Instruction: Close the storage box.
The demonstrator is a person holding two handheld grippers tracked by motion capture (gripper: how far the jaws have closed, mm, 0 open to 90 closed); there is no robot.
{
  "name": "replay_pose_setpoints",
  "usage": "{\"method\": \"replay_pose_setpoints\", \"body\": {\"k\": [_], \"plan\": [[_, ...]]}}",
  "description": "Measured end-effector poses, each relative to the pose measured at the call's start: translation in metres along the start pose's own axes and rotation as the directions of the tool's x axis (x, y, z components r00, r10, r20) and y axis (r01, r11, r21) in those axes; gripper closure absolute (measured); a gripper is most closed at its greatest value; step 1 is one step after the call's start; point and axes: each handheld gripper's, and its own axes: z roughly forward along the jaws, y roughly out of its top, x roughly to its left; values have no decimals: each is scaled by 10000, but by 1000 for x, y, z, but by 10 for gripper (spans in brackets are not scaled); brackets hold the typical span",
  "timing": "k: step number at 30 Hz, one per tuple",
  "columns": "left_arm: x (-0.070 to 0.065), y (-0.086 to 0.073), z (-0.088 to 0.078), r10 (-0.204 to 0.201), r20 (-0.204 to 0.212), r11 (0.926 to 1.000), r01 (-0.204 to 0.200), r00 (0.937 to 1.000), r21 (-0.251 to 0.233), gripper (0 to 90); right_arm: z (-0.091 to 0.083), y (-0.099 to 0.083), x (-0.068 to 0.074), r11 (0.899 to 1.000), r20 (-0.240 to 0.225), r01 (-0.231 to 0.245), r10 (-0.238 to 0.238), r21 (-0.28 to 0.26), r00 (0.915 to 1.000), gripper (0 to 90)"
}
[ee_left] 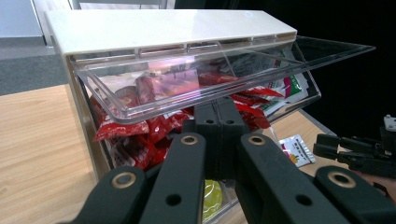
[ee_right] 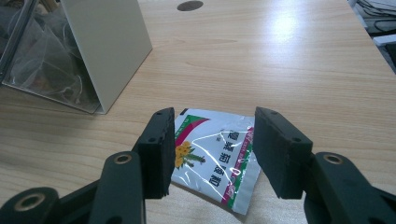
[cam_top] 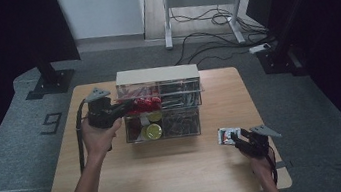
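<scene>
right gripper view: right gripper (ee_right: 212, 154) jaws spread either side of a white foil sachet (ee_right: 215, 158) flat on the wooden table (ee_right: 261, 60); left gripper (ee_left: 217, 114) closed beneath the clear plastic organiser's lid (ee_left: 210, 70).

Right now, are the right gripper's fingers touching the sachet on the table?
Cannot tell. In the right gripper view the fingers flank the sachet with packet showing between them, but contact at the edges is not plain.

Both grippers black: left gripper (cam_top: 120, 108) and right gripper (cam_top: 235, 138) with brass-ringed pivots, grey three-cornered top plates, black cables; forearms unsleeved.
</scene>
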Motion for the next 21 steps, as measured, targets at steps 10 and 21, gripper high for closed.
{"method": "replay_pose_setpoints", "body": {"k": [10,21], "plan": [[0,-6,1,-85,177,9998,82,9998,179,900,-1,-1,-2,9999,52,-141,141,-23,9999,490],[2,-13,2,-152,219,9994,145,9996,315,900,1,-3,-1,9999,2,-122,122,113,9999,493]]}}
